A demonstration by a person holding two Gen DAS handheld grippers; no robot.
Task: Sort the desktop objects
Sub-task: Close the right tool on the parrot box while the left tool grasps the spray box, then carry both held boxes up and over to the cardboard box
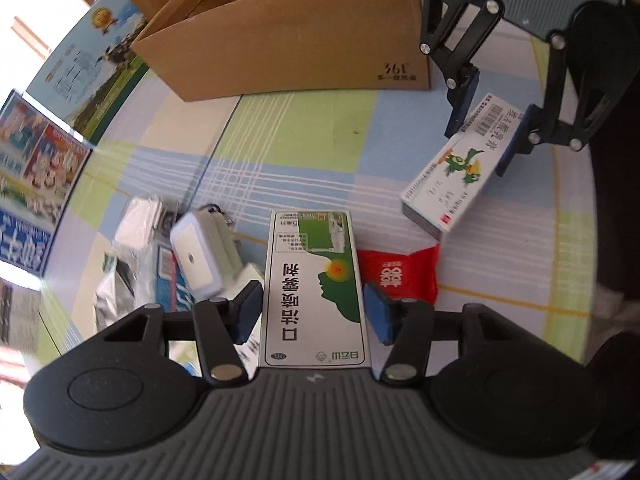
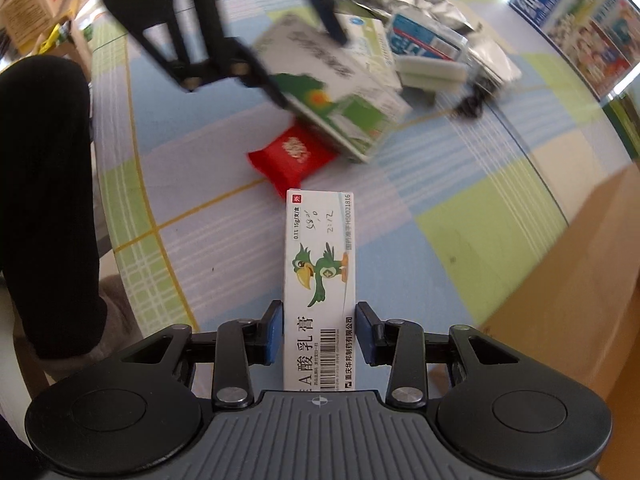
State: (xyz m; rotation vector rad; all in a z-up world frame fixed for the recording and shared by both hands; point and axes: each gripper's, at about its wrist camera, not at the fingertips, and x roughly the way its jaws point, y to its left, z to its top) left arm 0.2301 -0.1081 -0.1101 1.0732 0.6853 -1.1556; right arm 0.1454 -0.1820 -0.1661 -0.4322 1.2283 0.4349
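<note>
Two boxes held | your left gripper (image 1: 312, 312) pinches one green-white box (image 1: 314, 280) | your right gripper (image 2: 319, 334) pinches one parrot box (image 2: 319, 280) | one red packet (image 2: 292, 154) on tablecloth (image 2: 400, 240) | one cardboard carton (image 1: 288, 40) behind

You have: medicine boxes held in grippers – 2, green-face box (image 1: 312, 284), parrot box (image 2: 320, 276) | red packet (image 1: 400, 276) – 1 | cardboard box (image 1: 288, 36) – 1 | white charger (image 1: 196, 260) – 1 | foil pouches (image 2: 420, 4) – several, count unclear
</note>
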